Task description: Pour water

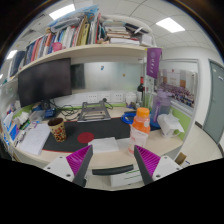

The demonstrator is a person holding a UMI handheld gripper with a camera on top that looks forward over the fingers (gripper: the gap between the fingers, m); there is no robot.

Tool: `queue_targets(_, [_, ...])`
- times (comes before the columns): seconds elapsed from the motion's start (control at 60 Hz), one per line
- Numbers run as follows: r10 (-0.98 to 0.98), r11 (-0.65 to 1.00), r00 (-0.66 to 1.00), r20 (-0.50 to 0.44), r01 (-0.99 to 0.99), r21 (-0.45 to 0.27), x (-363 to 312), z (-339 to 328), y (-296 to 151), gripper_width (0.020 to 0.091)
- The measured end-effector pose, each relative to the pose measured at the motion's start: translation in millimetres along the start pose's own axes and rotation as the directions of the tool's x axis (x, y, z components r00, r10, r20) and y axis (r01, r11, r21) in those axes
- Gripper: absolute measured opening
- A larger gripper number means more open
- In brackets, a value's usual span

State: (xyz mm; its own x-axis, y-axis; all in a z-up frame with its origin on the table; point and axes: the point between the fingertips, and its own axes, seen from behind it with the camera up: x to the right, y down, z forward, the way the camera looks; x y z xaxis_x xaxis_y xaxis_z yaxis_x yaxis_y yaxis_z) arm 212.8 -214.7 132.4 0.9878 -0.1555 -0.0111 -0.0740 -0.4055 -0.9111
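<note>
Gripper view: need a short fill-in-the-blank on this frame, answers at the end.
1. The gripper is ____, with nothing between its fingers.
2. The bottle beyond the fingers has an ____ cap.
3. The monitor hangs below a shelf of ____.
4. The patterned cup stands on the ____.

Answers: open; orange; books; desk

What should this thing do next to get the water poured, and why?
Probably move forward toward the orange-capped bottle. The tool is open and holds nothing, and the bottle stands beyond its fingers on the cluttered desk, slightly to the right.
</note>
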Motion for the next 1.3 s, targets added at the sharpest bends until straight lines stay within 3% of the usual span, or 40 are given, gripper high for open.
queue_targets(0.183, [0.038,0.999,0.999,-0.028,-0.038,0.016,78,53,7,0.0846])
queue_targets(0.4, [-0.008,0.995,1.0,0.022,0.006,0.103,95,113,-19,0.0839])
queue_targets(0.55, [-0.045,0.989,0.997,0.058,0.037,0.142,86,140,-20,0.0664])
queue_targets(0.583, [-0.06,0.987,0.997,0.046,0.053,0.15,88,143,-19,0.0598])
queue_targets(0.683, [-0.059,0.981,0.997,0.042,0.05,0.189,89,145,-23,0.0563])
queue_targets(0.9, [-0.049,0.975,0.999,0.006,0.047,0.216,90,145,-23,0.0365])
queue_targets(1.117, [-0.164,0.964,0.986,-0.041,0.168,0.205,76,143,-42,0.0365])
queue_targets(1.3, [-0.492,0.848,0.87,-0.042,0.49,0.201,5,148,-94,0.0365])
